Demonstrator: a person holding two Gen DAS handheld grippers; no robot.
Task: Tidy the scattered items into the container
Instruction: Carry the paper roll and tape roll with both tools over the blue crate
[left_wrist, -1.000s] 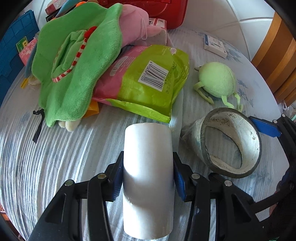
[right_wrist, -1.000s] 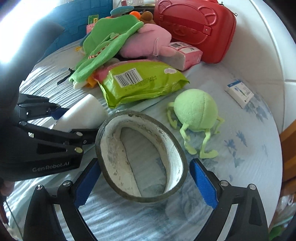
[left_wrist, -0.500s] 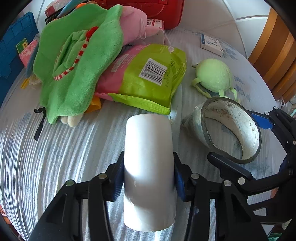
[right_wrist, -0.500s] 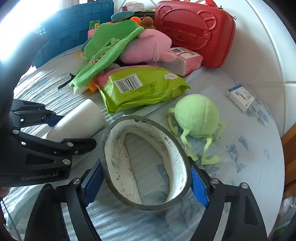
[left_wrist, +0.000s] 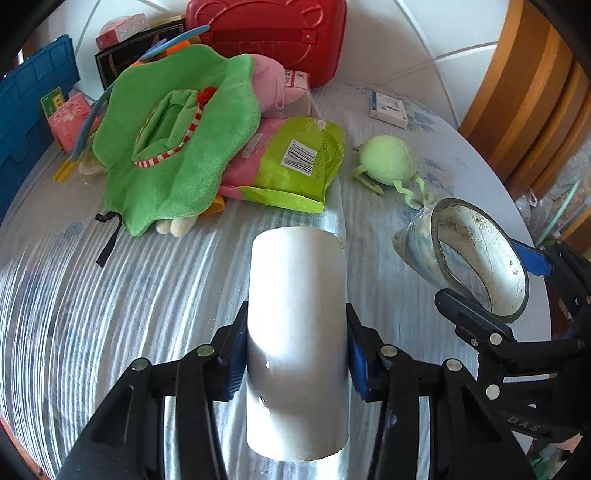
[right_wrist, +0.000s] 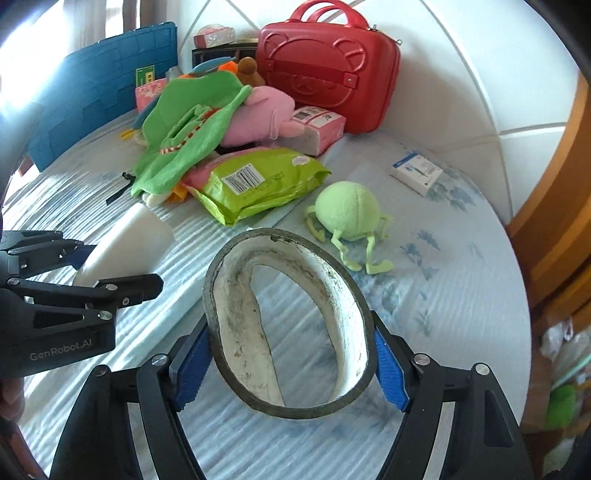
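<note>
Blue pads of the right tongs (right_wrist: 291, 365) are closing on 1 tape ring (right_wrist: 288, 325); the left tongs (left_wrist: 295, 354) are gripping 1 white roll (left_wrist: 297, 332).

a home bedroom: bed sheet (right_wrist: 461, 295), plush toys (right_wrist: 347, 210).

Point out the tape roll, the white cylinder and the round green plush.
tape roll (right_wrist: 236, 332), right wrist view, inner wall
white cylinder (left_wrist: 297, 295), left wrist view, curved side
round green plush (right_wrist: 347, 212), right wrist view, body

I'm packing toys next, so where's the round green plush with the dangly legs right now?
The green plush lies on the bed cover, right of the lime-green packet and just beyond the tape roll held in the right gripper.
</note>
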